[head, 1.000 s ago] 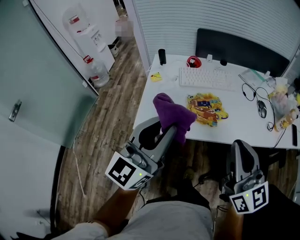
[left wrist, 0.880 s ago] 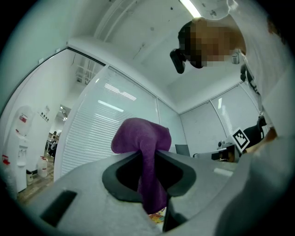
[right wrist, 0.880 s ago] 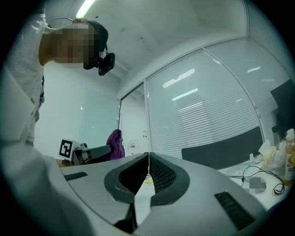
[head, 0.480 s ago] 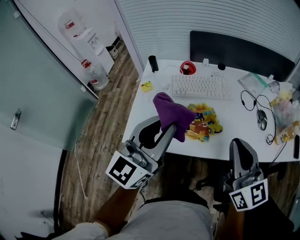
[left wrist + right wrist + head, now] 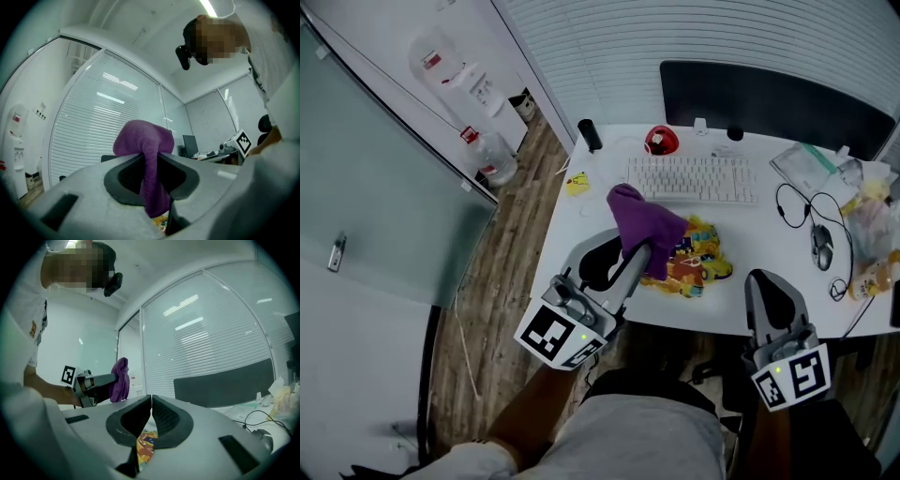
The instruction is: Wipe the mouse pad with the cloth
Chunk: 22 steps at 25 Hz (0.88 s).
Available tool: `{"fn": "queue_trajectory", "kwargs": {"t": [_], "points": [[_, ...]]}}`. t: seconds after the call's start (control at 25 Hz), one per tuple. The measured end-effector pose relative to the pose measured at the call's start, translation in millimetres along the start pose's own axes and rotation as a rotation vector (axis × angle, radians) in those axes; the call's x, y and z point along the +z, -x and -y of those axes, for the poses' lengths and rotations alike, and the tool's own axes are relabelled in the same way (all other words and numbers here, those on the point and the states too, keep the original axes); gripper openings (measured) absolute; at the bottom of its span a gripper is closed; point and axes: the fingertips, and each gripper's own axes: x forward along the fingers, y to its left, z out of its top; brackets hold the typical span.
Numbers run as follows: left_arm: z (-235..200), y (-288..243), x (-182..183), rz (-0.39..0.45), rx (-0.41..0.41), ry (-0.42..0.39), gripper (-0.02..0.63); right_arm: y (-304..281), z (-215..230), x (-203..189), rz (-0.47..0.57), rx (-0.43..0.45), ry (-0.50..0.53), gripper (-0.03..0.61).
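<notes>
The left tool (image 5: 637,255) is clamped on the purple cloth (image 5: 643,223), which is bunched above its tips and overlaps the left part of the colourful mouse pad (image 5: 701,266) on the white counter (image 5: 592,214). The right tool (image 5: 767,287), jaws together and empty, hovers right of the pad.

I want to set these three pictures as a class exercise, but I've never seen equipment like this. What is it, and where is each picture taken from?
There is no robot: a person holds a two-jaw tool in each hand. The downward picture comes from a camera on the person's head; the other two come from cameras riding on each tool, looking along its jaws. The left tool is clamped on a fluffy purple cloth. The right tool is shut and empty. On the white desk lie a colourful printed mouse pad, a white keyboard and a dark wired mouse.
</notes>
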Motion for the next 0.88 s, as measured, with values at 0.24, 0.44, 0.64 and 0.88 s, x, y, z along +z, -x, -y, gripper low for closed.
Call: {"fn": "queue_trajectory", "kwargs": {"t": [0.24,0.44,0.64,0.88], "points": [[-1.6,-22.9,-16.7,-0.062,-0.028,-0.018,0.080,-11.9,16.8,-19.4,-0.080,-0.010,0.019,0.014],[-5.6,-37.7,-31.6,-0.125,-0.074,-0.040,0.080,-18.5,22.6,-39.0,-0.162,-0.016,0.011,0.014],[-11.3,-48.9,-48.6,-0.190,-0.124,-0.054,0.080,-28.6,28.1,-57.4,-0.240,-0.040,0.028,0.015],[-13.8,-61.3,-75.4,-0.293,-0.215,-0.105,0.081,-41.8,35.0,-83.6,-0.330,-0.061,0.040,0.027]]}}
